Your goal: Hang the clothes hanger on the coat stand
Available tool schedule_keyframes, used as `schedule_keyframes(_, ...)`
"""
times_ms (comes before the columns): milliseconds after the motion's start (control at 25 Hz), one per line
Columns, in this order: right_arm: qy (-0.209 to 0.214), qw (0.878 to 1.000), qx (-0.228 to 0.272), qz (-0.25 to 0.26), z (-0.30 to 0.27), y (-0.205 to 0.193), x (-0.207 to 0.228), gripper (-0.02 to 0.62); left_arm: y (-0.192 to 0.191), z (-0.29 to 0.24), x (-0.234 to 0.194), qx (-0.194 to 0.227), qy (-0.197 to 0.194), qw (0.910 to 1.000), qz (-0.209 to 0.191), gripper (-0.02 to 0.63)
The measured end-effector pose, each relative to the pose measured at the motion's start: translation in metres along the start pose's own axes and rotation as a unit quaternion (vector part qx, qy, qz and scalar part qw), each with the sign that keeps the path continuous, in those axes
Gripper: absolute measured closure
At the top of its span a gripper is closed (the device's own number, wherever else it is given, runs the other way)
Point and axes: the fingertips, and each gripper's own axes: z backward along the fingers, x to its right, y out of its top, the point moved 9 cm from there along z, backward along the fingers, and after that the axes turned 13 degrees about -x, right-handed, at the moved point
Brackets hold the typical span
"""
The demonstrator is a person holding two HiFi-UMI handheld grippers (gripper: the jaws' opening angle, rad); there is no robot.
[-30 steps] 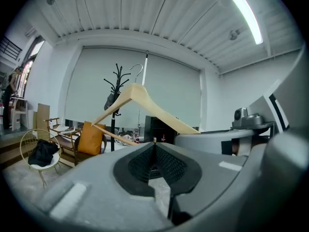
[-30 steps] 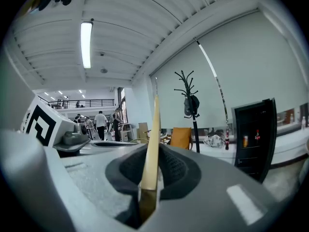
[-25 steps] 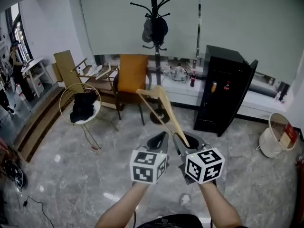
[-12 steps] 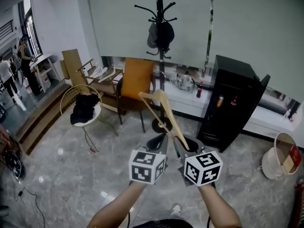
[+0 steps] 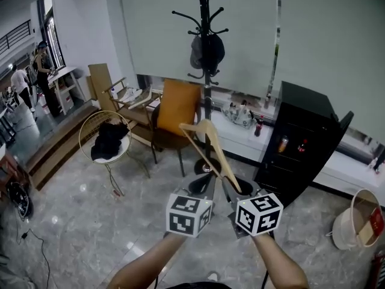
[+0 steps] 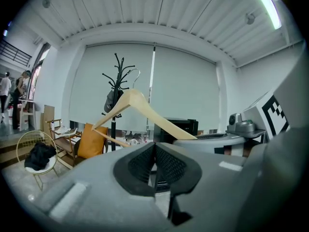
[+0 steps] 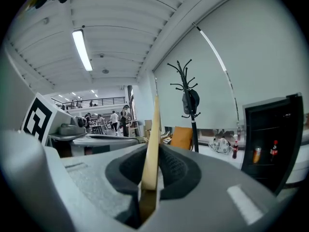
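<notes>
Head view: the carrying step, the hanger is not yet on the stand.
Your right gripper [image 7: 151,175] has its jaws clamped on one arm end of the smooth, pale wooden clothes hanger [image 5: 225,159], which rises in front of you, well apart from the black, branching coat stand [image 5: 205,5]. Your left gripper [image 6: 154,164] has its jaws together, with nothing between them. Next, I think, you must go nearer and lift the thin wire hook [image 6: 136,73] onto it.

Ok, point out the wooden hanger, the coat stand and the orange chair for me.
wooden hanger [image 6: 131,99], left gripper view, on the broad shoulder below its hook.
coat stand [image 5: 207,95], head view, on the middle of its pole.
orange chair [image 5: 179,104], head view, on its backrest.
</notes>
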Motion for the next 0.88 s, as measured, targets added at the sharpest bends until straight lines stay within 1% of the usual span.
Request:
schedule_keyframes(280, 0.013, 1.0, -0.002, 0.017, -0.007, 0.014, 0.039, 0.545, 0.022, -0.037, 0.005, 0.002, 0.016, 0.9998, -0.012, 0.601)
schedule_keyframes(520, 0.014, 1.0, 0.004, 0.011, -0.014, 0.02, 0.063, 0.545, 0.03, -0.056, -0.001, 0.005, 0.028, 0.9995, -0.009, 0.601)
schedule_keyframes(640, 0.016, 1.0, 0.003, 0.01, -0.023, 0.024, 0.069, 0.545, 0.033, -0.066, -0.006, 0.006, 0.028, 0.9996, -0.004, 0.601)
schedule_keyframes(880, 0.017, 1.0, 0.003, 0.009, -0.046, 0.032, 0.074, 0.545, 0.036, -0.084, -0.023, 0.007, 0.011, 0.9999, -0.003, 0.601)
